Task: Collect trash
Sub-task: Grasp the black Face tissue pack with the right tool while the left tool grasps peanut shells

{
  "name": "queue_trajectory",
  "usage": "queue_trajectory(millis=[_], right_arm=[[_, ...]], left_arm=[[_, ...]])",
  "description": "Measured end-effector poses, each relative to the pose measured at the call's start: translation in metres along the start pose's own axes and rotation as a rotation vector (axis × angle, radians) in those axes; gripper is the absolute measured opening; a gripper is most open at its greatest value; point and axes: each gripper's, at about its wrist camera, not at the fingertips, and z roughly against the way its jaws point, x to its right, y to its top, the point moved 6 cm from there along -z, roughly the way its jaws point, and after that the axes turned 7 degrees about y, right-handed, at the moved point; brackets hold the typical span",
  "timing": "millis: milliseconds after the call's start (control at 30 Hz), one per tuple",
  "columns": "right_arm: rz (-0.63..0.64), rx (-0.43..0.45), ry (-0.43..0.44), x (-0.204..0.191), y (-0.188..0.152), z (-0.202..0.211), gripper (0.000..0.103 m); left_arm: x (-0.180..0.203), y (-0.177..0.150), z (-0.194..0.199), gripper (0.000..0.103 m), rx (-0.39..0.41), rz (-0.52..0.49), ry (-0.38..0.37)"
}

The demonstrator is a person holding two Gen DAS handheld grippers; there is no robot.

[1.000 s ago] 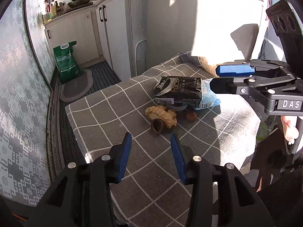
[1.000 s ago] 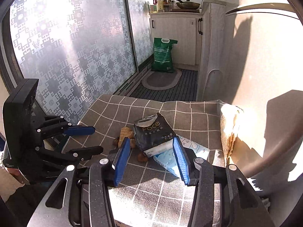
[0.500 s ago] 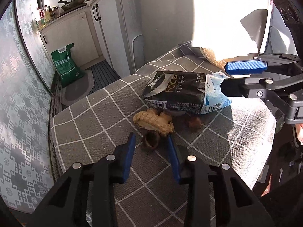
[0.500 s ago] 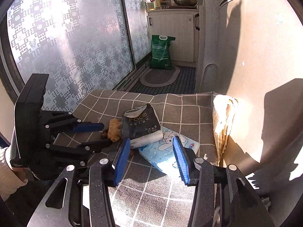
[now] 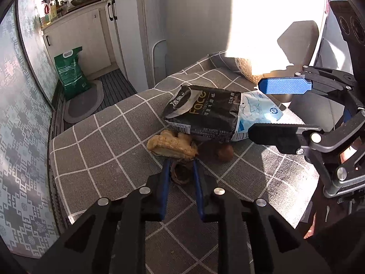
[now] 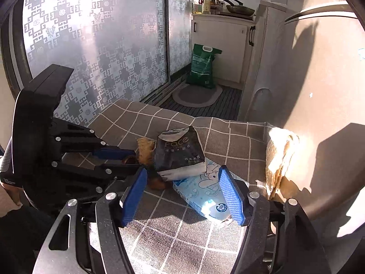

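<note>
On the grey checked cloth lie a tan peel piece, a dark brown shell ring, a small brown nut, a black tissue pack and a light blue tissue pack. My left gripper has its fingers close on both sides of the shell ring, which touches the cloth; I cannot tell if they pinch it. My right gripper is open, low over the blue pack, with the black pack just beyond. It also shows in the left wrist view.
A straw-coloured mat leans against the white wall at the cloth's far edge. On the floor beyond are a green bag and a grey oval rug. White cabinets stand behind, patterned glass doors to the side.
My left gripper has moved forward and down to the shell ring and its fingers have narrowed around it. My right gripper has moved closer over the blue pack, still open.
</note>
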Motion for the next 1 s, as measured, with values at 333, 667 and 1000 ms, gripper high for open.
queue_trajectory(millis=[333, 667, 1000], right_arm=[[0.102, -0.043, -0.041, -0.01, -0.005, -0.032, 0.067], [0.031, -0.033, -0.026, -0.001, 0.001, -0.043, 0.067], [0.002, -0.055, -0.041, -0.003, 0.007, -0.053, 0.052]], left_arm=[[-0.01, -0.005, 0.022, 0.022, 0.023, 0.059, -0.051], [-0.019, -0.018, 0.039, 0.022, 0.033, 0.071, -0.072], [-0.028, -0.027, 0.062, 0.022, 0.073, 0.097, -0.078]])
